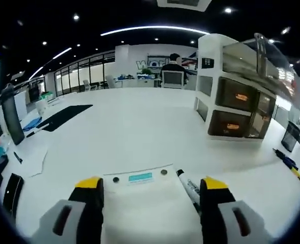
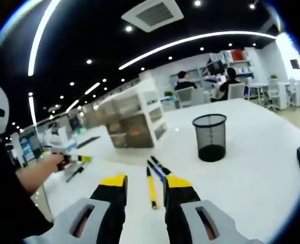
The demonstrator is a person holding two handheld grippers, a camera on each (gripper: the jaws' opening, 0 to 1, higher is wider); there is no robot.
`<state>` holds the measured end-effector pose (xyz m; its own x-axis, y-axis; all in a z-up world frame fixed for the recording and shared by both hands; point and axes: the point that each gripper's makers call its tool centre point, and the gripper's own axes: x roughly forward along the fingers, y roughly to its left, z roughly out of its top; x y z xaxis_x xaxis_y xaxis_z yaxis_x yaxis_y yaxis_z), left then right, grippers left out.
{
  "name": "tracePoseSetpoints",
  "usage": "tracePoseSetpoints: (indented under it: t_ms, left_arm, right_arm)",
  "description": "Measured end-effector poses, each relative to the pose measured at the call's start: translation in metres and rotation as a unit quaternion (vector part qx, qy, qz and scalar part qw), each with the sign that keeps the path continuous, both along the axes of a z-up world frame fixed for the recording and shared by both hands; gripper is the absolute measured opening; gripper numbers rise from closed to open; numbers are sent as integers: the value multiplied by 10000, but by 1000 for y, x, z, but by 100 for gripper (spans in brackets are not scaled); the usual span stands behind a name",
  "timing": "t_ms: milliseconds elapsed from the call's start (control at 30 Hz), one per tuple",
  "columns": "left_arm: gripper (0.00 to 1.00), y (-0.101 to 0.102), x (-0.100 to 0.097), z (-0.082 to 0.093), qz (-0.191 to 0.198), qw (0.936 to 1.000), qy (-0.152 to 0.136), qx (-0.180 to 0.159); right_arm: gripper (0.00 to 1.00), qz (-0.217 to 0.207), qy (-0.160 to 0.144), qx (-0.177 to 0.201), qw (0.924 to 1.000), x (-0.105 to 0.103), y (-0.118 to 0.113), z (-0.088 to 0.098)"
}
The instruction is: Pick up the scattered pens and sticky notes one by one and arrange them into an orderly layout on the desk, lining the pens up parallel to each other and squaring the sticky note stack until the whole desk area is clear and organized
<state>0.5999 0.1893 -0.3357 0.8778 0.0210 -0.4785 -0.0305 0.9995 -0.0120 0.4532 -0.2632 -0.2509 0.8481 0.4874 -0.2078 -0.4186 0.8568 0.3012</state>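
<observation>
I'm seeing the mesh bin [image 2: 210, 136] at 1 o'clock, contents unclear. Right gripper [image 2: 145, 187] is spread, straddling the pens [image 2: 151, 187]. Left gripper [image 1: 151, 189] is spread; marker [image 1: 188, 187] is lying beside its right jaw, on the white pad [image 1: 145, 203].

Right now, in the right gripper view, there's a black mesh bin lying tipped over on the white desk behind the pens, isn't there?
Not quite. The black mesh bin is standing upright, not tipped over. The right gripper view shows it on the white desk, behind the pens.
</observation>
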Motion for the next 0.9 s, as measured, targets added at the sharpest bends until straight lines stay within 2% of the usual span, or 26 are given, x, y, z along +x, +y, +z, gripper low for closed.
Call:
tracePoseSetpoints:
  t_ms: [167,300,467,500,533,600,633,667,733,767,800,833,900]
  left_arm:
    - [77,0,2,0,58,10000,-12,-1]
    - [76,3,0,2,127,9998,-133,25]
    - [80,5,2,-4,171,9993,-104,-306]
    - [82,2,10,-3,-81,9993,-241,-260]
    - [83,1,9,-5,22,9995,-118,-293]
    - [84,-1,11,-5,-52,9996,0,-274]
    - [84,-9,16,-3,-371,9991,10,-180]
    - [84,-12,13,-6,-429,9987,192,-192]
    - [84,-21,17,-4,-759,9968,145,-189]
    - [84,-22,17,-5,-828,9962,233,-145]
    - [84,-28,19,-4,-1073,9939,198,-133]
    - [84,-27,17,-6,-1060,9939,270,-157]
    - [83,-35,22,-3,-1465,9889,223,-145]
  right_arm:
    - [27,184,13,-151,9997,2,11,-1]
    - [27,246,69,-218,9994,6,13,-5]
    - [27,300,105,-300,9990,10,16,-4]
    - [27,308,70,-327,9990,10,17,-1]
    - [27,317,18,-329,9990,10,18,1]
    - [27,302,-15,-287,9991,10,19,2]
    - [27,285,-16,-273,9992,9,19,1]
    - [27,271,-1,-261,9993,9,19,-1]
    - [27,278,69,-249,9993,7,21,-5]
    - [27,290,86,-264,9992,4,21,-7]
    - [27,292,88,-271,9992,3,21,-8]
    - [27,288,89,-270,9992,3,21,-9]
    - [27,253,127,-231,9993,3,19,-12]
